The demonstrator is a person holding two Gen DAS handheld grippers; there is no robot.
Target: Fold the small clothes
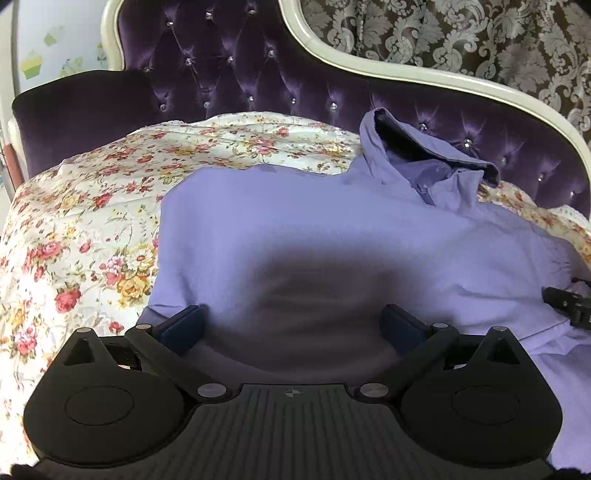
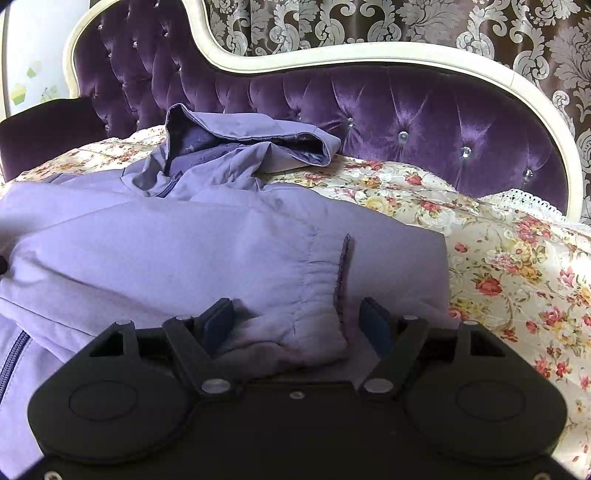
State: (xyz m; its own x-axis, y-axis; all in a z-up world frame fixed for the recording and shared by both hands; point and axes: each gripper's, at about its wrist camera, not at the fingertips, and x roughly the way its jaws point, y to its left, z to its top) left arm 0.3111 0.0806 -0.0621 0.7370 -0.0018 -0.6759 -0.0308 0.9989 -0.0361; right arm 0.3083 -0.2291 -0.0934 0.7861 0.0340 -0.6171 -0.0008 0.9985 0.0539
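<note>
left tongs (image 1: 291,325) wide, empty, over jacket (image 1: 295,221) | right tongs (image 2: 295,321) parted astride cuff (image 2: 321,280), unseen left

Jacket (image 1: 295,221) lies on the bedspread (image 1: 74,221), before the headboard (image 1: 221,66).

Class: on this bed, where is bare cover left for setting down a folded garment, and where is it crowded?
Free: floral bedspread left of the lilac jacket, and right of it toward the purple headboard. Crowded: the middle, where the jacket and its hood lie.

Tufted purple headboard (image 2: 424,122), damask curtain (image 2: 369,22)
</note>
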